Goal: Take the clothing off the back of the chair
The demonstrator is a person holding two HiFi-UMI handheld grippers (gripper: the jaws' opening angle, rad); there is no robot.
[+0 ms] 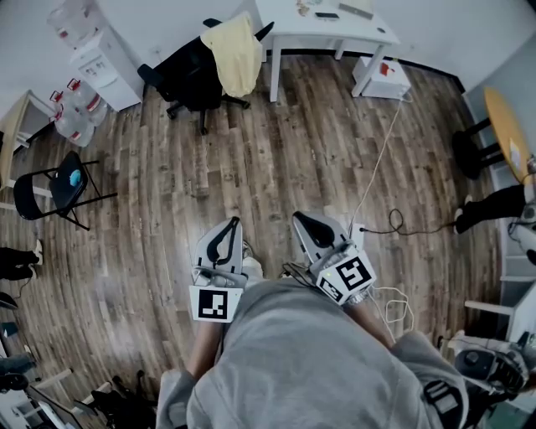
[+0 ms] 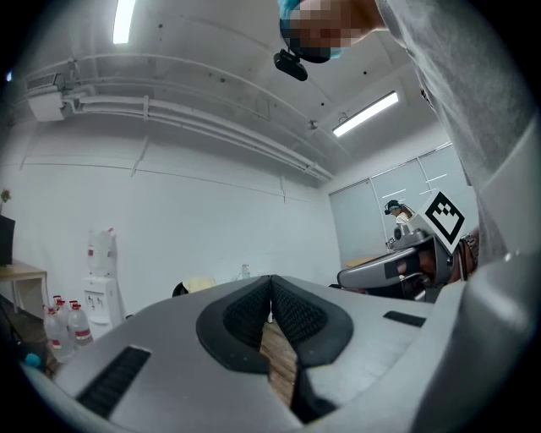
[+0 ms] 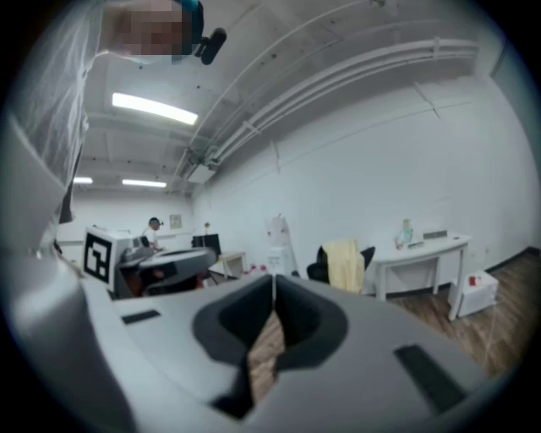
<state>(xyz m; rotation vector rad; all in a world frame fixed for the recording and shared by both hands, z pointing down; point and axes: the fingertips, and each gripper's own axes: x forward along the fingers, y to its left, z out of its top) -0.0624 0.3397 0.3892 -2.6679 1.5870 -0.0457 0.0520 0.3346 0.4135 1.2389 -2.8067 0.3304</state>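
Wooden floor [image 1: 276,167] stretches open from the closed, empty left tool [image 1: 233,224] and right tool [image 1: 300,219] to the chair [image 1: 188,80] by the table [image 1: 335,29], clothing [image 1: 234,54] draped over its back.

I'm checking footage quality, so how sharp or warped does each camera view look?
Head view: evenly lit, fisheye bows the floor planks, yellow garment crisp. Left gripper view: dark rounded corners, ceiling strip light blown white. Right gripper view: softer, slightly blurred throughout.

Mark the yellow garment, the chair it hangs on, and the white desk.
yellow garment [image 1: 234,52]: head view, middle of the draped cloth.
chair [image 1: 186,77]: head view, black seat left of the garment.
white desk [image 1: 289,23]: head view, bare left part of the top.
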